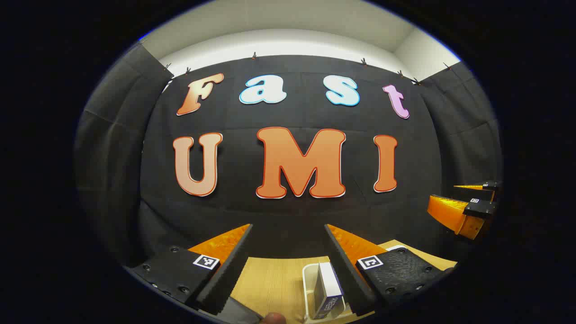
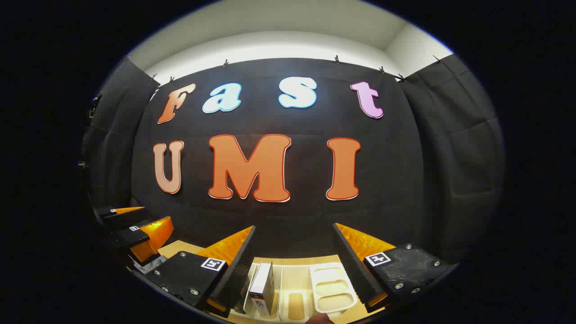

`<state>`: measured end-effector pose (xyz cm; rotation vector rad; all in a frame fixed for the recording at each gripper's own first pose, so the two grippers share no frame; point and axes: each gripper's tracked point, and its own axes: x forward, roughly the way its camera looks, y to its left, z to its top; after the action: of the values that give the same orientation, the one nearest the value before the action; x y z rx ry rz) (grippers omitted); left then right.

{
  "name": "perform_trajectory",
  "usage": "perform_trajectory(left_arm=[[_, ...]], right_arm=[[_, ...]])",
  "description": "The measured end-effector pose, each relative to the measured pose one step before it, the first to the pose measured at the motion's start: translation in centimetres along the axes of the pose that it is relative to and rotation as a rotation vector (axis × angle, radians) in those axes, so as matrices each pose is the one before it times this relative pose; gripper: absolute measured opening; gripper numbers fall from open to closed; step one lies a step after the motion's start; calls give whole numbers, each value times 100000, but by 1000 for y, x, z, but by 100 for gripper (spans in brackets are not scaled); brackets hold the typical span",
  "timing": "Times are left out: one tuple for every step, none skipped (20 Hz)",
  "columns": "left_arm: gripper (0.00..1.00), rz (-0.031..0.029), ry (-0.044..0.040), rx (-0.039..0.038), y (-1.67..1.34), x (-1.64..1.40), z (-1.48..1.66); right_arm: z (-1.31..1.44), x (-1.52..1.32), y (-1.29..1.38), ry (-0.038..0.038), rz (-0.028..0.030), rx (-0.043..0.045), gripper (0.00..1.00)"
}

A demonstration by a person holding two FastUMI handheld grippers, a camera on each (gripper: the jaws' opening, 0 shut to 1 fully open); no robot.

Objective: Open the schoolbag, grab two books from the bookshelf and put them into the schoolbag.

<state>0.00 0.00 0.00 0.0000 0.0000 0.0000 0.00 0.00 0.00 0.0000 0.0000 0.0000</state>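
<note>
At the bottom of the left gripper view, the left gripper [image 1: 288,252] points at the black booth wall with its jaws wide apart and nothing between them. Its fingers [image 1: 225,243] are orange wedges faced with black ribbed pads, each carrying a small square marker. Below the gap lies a light wooden table [image 1: 270,281]. On it stands a white bookshelf [image 1: 308,288] (a low rack with dividers), holding one upright book [image 1: 327,292] with a white cover and dark spine, just beside the inner edge of the finger at lower right of the frame. At the right edge of this view, the right gripper [image 1: 468,202] hangs at mid height, well apart, its jaws open.

At the bottom of the right gripper view, the right gripper [image 2: 294,249] is likewise spread wide and empty. Between its fingers the bookshelf [image 2: 333,283] shows several white compartments; the book [image 2: 263,288] stands upright in a compartment left of centre, close to the finger at lower left. At the lower left edge of the frame the left gripper [image 2: 135,225] appears, jaws apart.
</note>
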Motion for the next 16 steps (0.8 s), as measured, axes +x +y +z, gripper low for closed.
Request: perform_trajectory(left_arm=[[96,1538,252,-445,342,-12,-26],[96,1208,-359,-964,289,-66,-164],[96,588,-384,-648,45,43,51],[96,942,-156,-57,102,-195,-46],[96,1021,-83,409,183,58,22],[96,748,-85,61,22,-97,-33],[96,419,107,-73,-112,-171,-183],[96,208,184,102,-40,-124,-7],[96,-28,88,273,-255,-86,-70],[96,266,413,589,-101,11,39],[96,193,204,684,-125,-36,-153],[96,570,589,893,39,-135,-183],[96,970,153,517,160,-29,13],[96,49,-59,-94,-27,-56,170],[96,-324,38,-153,-259,-150,-27],[96,105,79,286,22,33,-161]], right_arm=[[-150,150,3,434,44,-1046,97],[-101,122,-333,52,-868,-1613,97],[47,-3,-183,-201,-256,-1062,97],[98,-36,351,-526,845,-463,97],[4,20,275,97,1051,-204,97],[-227,-63,209,97,1186,-196,97],[-103,102,183,228,1103,-365,97],[-63,10,160,554,508,-151,97],[-78,54,134,229,1037,125,97],[-73,5,8,126,449,81,97],[-51,15,76,40,734,152,97],[-170,39,39,61,445,129,97],[-96,4,-32,443,106,-70,97],[-170,24,-9,386,114,-118,97],[-67,-44,-73,153,-108,-123,97],[-13,-82,-72,-71,-141,20,97]])
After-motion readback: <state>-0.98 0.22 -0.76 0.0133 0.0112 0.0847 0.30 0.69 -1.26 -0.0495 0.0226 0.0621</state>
